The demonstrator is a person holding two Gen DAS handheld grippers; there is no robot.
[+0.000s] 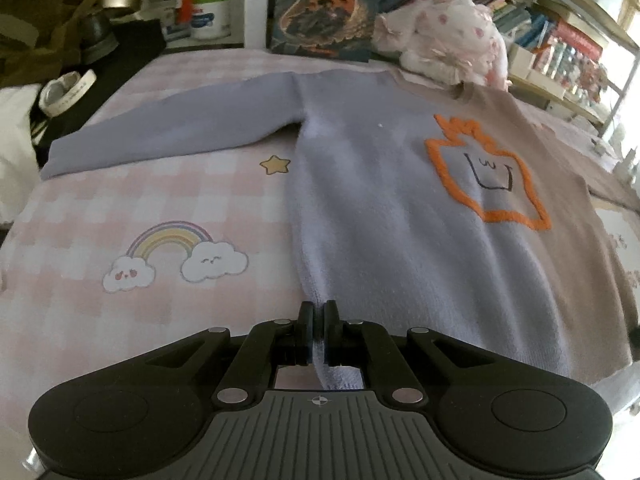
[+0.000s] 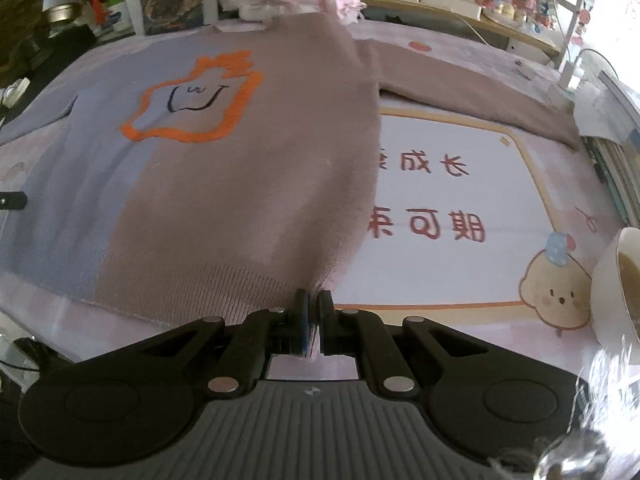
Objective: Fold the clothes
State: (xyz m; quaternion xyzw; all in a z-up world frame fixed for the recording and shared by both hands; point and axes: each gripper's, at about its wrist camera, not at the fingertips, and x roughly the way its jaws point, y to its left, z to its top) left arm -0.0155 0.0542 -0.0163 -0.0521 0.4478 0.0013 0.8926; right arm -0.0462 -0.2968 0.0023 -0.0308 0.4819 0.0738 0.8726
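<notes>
A two-tone sweater (image 1: 400, 200), lilac on one half and brown-pink on the other (image 2: 248, 168), lies flat and face up with an orange outlined figure on its chest. Both sleeves are spread out sideways. My left gripper (image 1: 319, 320) is shut on the lilac bottom hem corner. My right gripper (image 2: 314, 312) is shut on the brown bottom hem corner. The tip of the left gripper (image 2: 12, 200) shows at the left edge of the right wrist view.
The sweater lies on a pink checked cover (image 1: 160, 208) with a rainbow print. A plush toy (image 1: 448, 36) and a poster (image 1: 324, 4) stand behind the collar. Bookshelves (image 1: 560, 32) are at the right. A white bowl (image 2: 616, 284) sits near the right gripper.
</notes>
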